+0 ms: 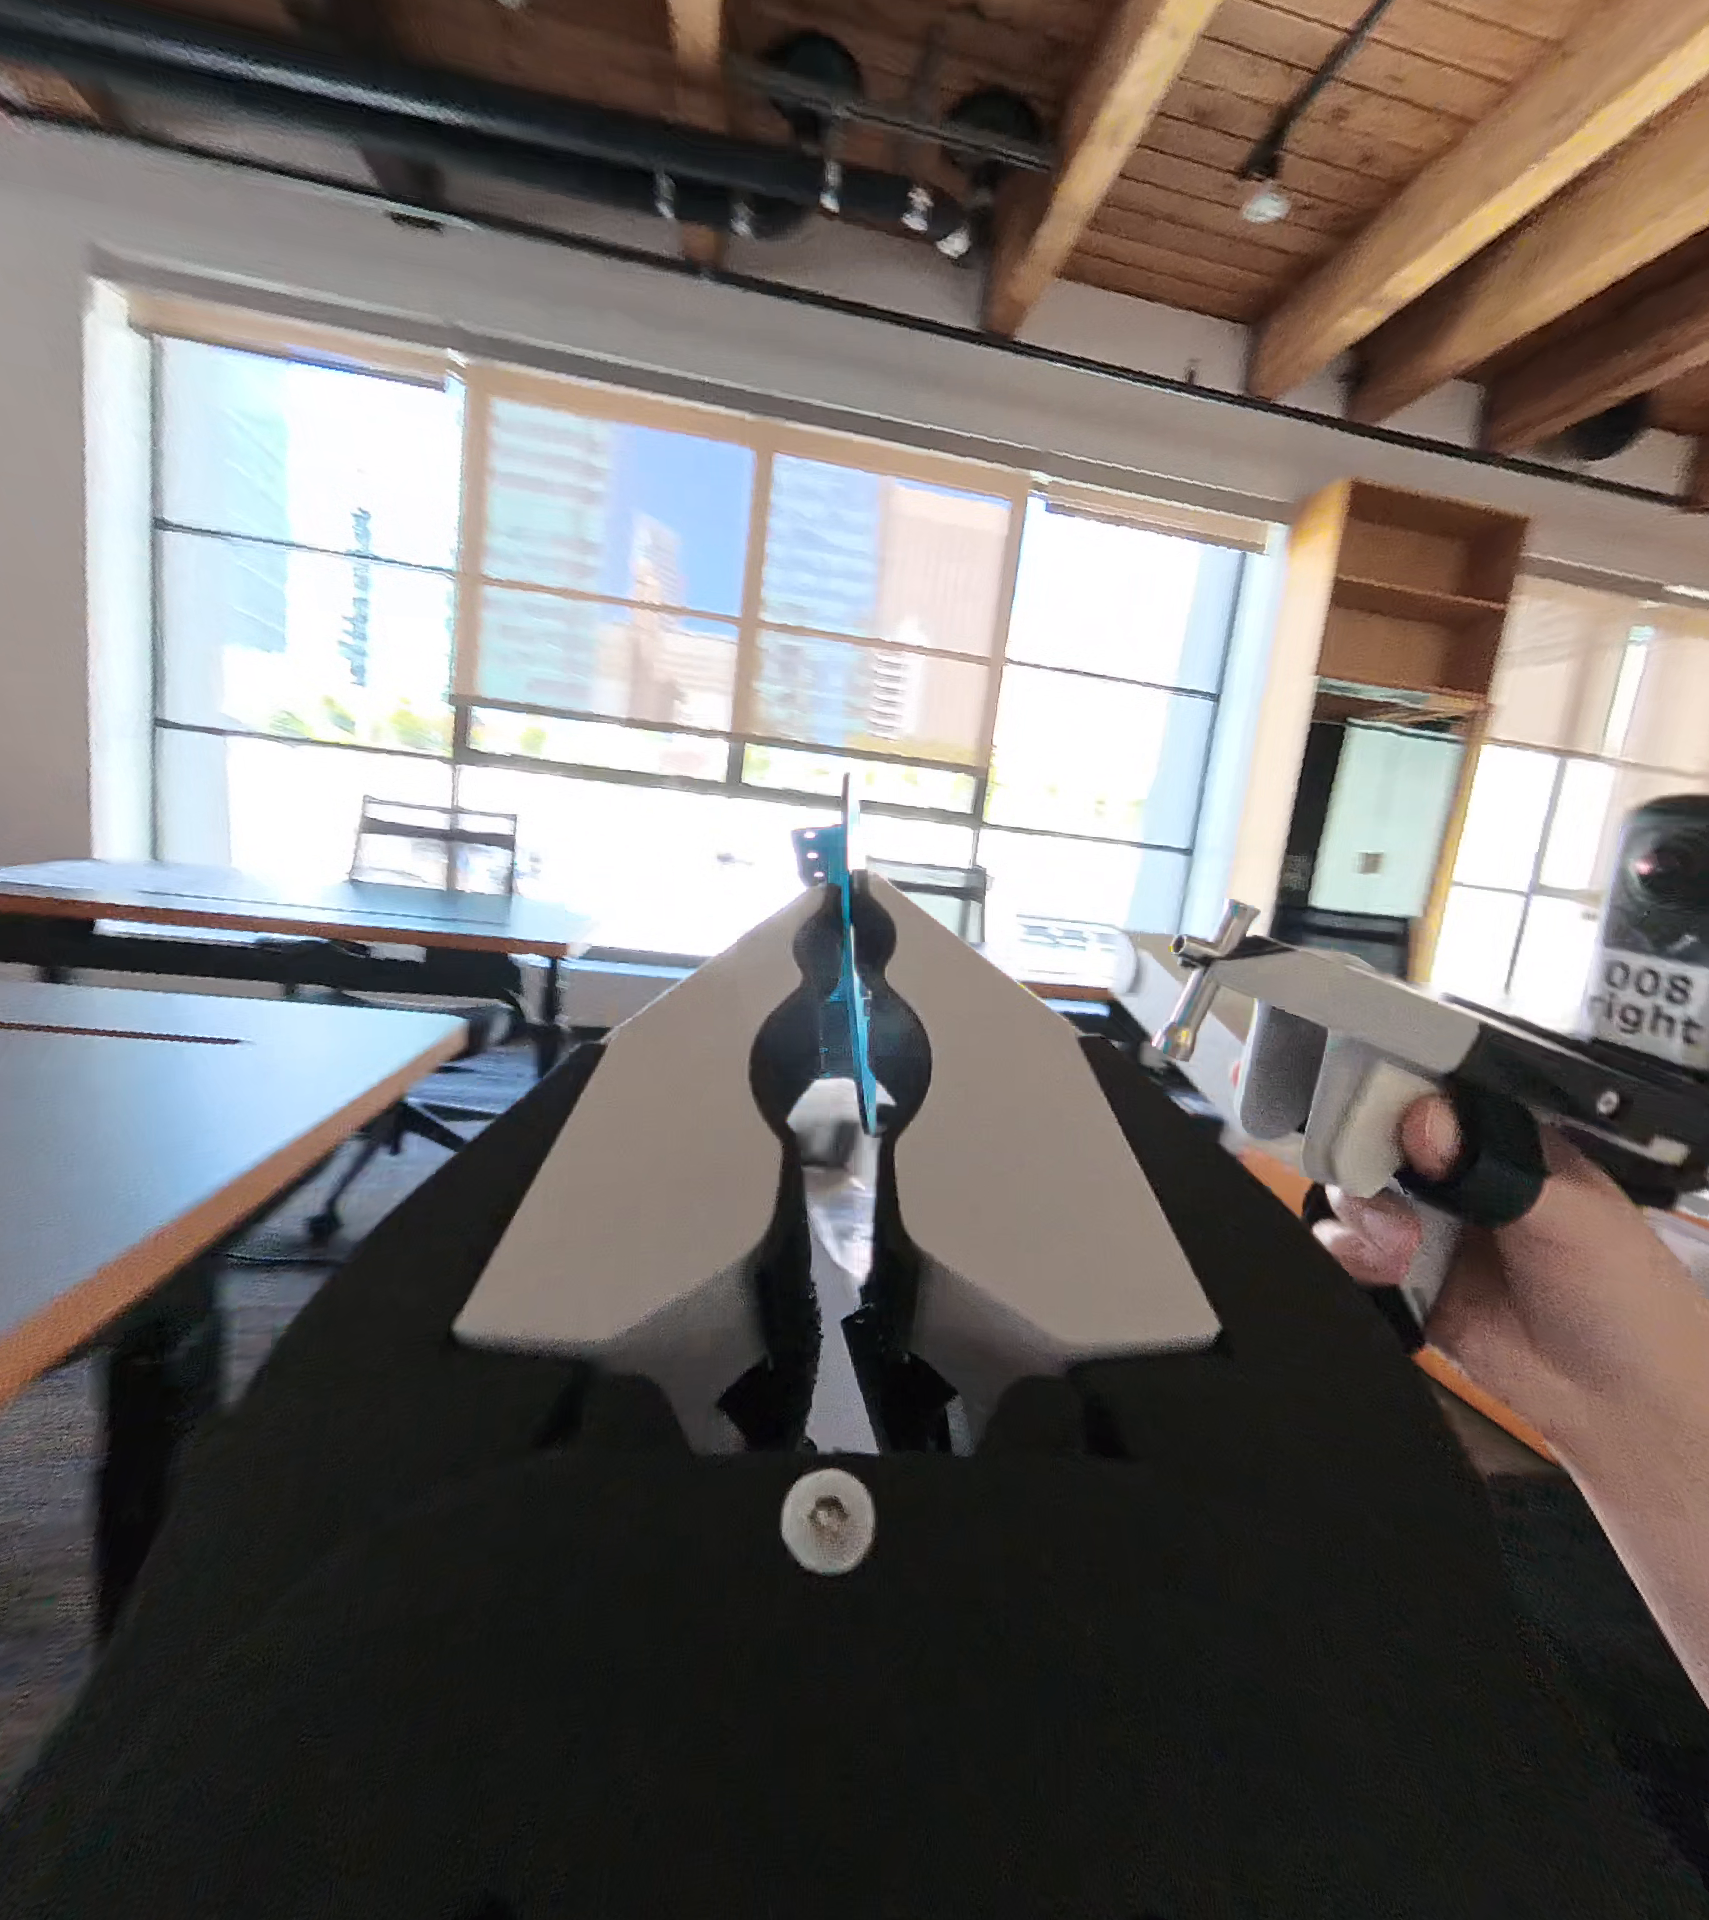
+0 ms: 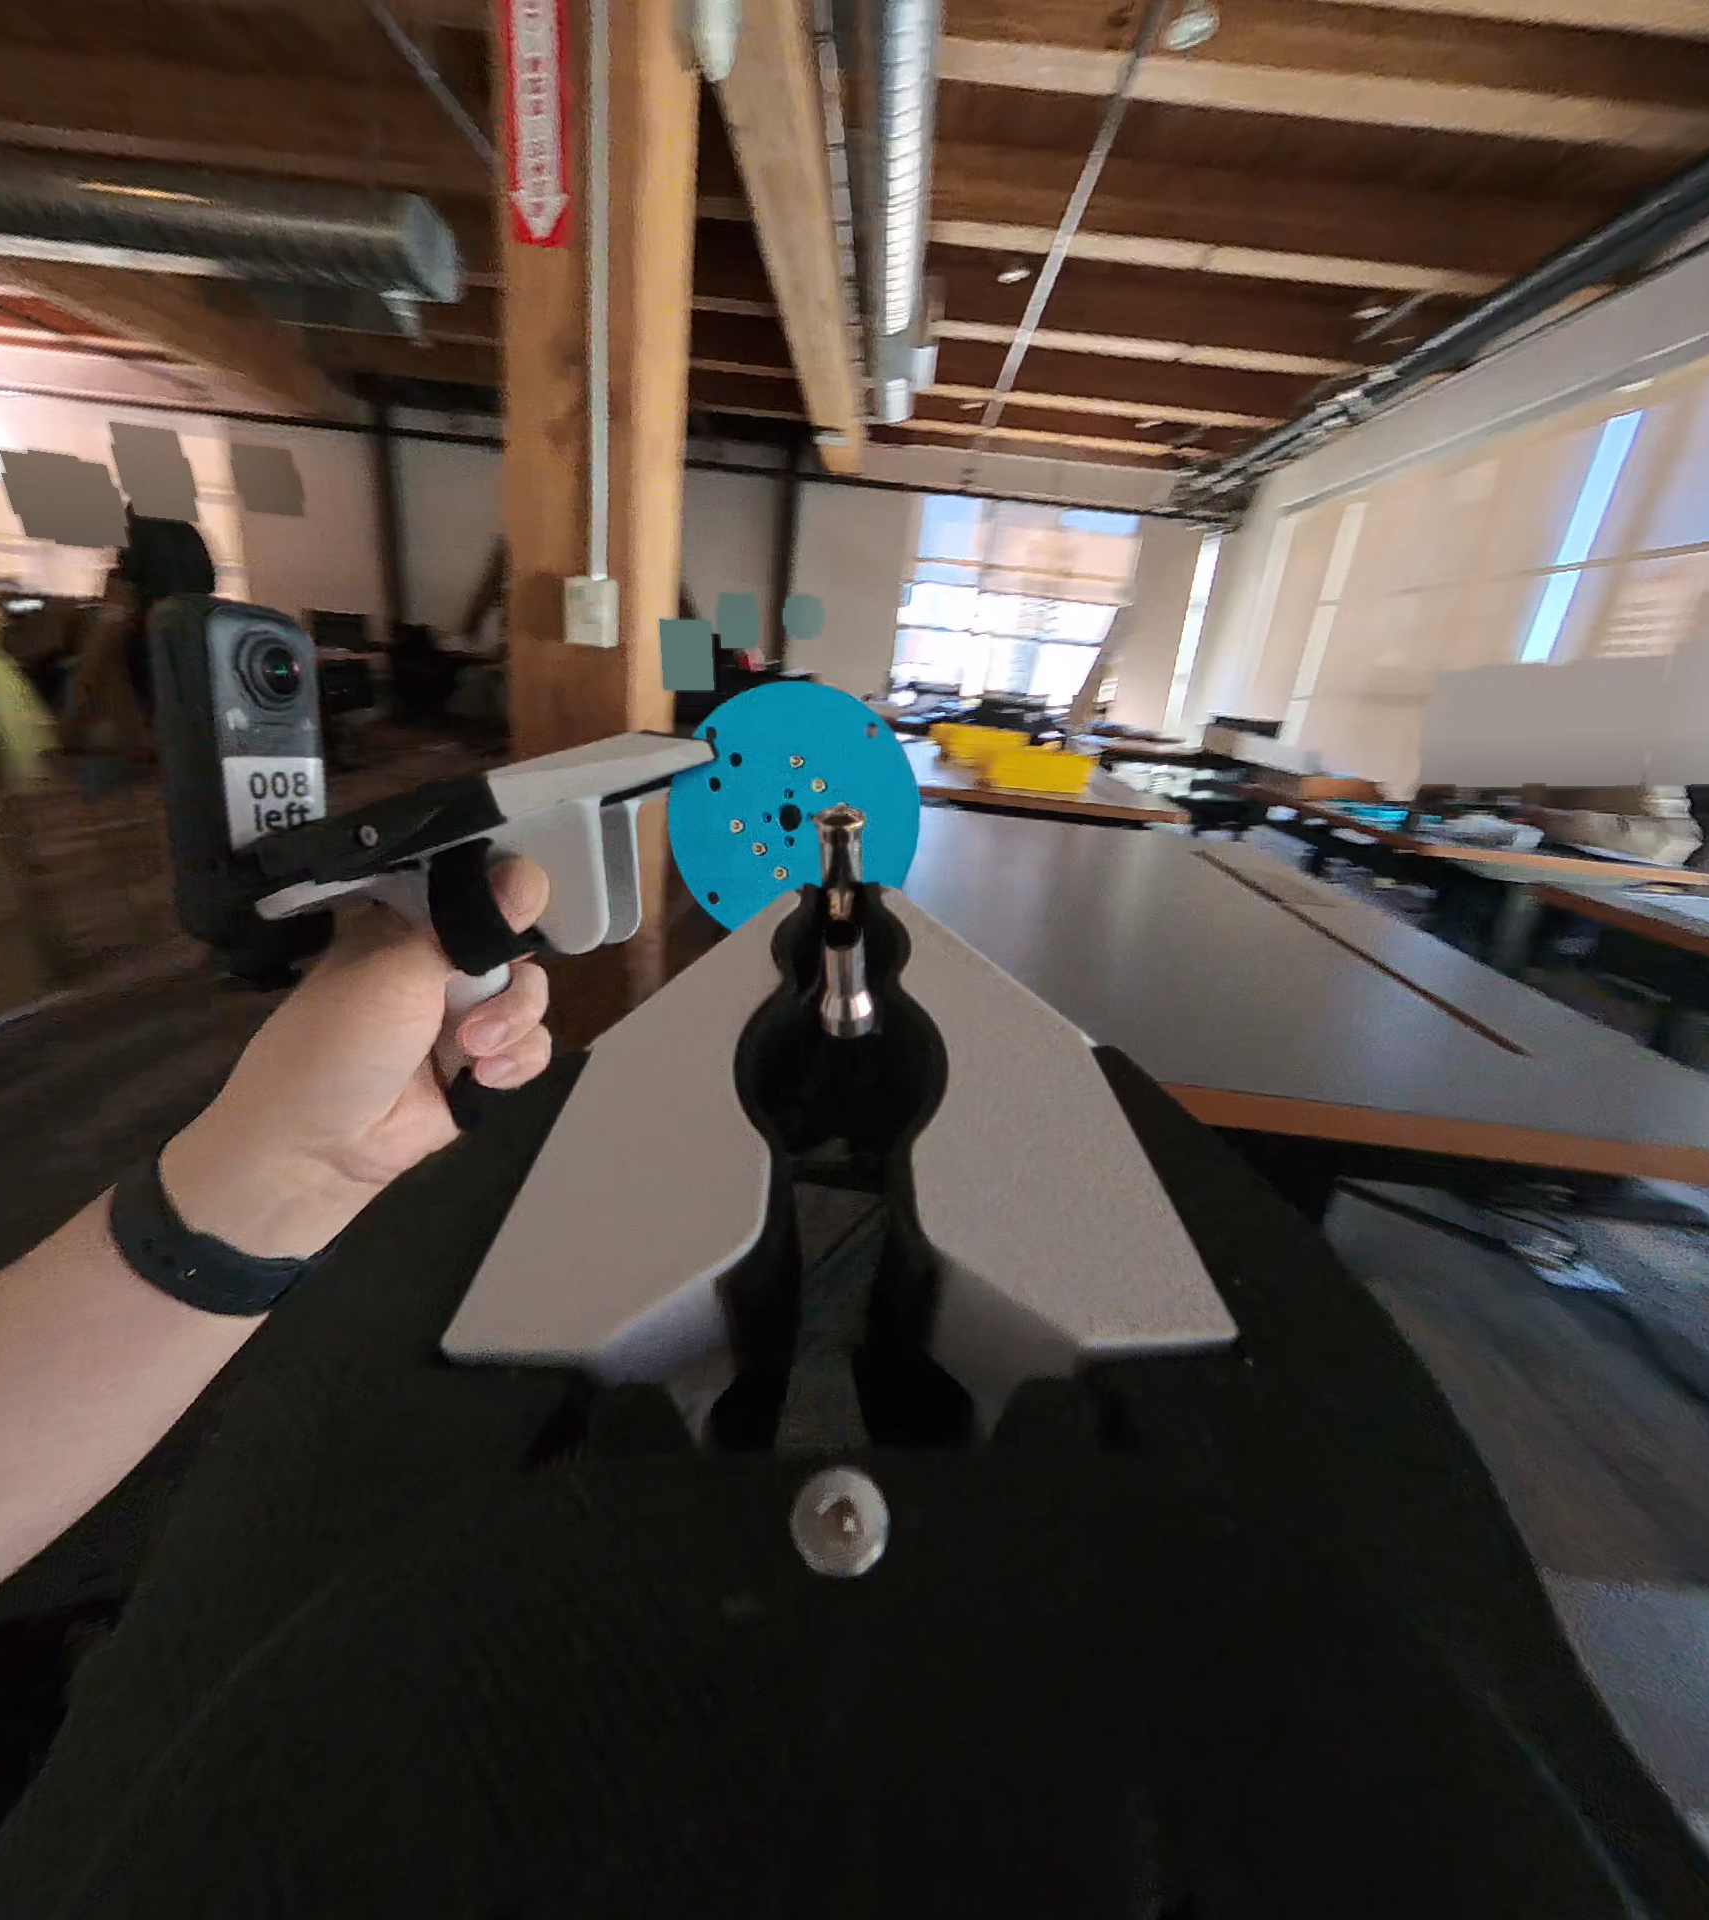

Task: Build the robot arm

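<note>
Over dark tables (image 2: 1193,935), metal cross wrench (image 2: 842,914) upright (clamped).

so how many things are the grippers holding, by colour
blue: 1, the disc, edge-on in the left gripper
silver: 1, the cross wrench in the right gripper
total: 2

Left gripper (image 1: 852,894) raised, fingertips pinched together; right gripper (image 2: 842,883) likewise clamped, level beside it, each in a hand (image 2: 382,1049).
</note>
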### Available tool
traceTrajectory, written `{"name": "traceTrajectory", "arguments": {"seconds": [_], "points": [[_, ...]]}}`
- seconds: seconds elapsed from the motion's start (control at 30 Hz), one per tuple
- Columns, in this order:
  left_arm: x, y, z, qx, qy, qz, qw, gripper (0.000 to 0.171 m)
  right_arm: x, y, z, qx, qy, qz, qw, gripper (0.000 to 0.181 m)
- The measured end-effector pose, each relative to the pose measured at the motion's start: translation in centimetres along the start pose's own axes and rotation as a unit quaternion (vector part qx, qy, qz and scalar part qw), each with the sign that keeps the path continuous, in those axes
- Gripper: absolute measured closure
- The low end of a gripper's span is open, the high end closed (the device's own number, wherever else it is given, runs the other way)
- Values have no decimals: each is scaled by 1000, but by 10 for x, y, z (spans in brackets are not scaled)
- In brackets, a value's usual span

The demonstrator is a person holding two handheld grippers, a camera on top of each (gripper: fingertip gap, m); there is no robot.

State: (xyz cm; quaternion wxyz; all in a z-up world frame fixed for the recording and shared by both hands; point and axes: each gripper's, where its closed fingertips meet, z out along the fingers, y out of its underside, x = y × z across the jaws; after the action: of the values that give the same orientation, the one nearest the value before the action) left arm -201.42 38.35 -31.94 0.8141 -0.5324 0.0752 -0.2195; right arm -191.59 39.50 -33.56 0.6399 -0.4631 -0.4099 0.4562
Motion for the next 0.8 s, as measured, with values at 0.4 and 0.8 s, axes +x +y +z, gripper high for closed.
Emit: {"name": "traceTrajectory", "arguments": {"seconds": [0.4,0.8], "points": [[76,26,48,6,102,18,995,171,-14,-135,-39,77,-80,25,993,176],[55,0,30,36,91,-14,995,171,-38,-180,-36,90,-213,110,967,176]]}}
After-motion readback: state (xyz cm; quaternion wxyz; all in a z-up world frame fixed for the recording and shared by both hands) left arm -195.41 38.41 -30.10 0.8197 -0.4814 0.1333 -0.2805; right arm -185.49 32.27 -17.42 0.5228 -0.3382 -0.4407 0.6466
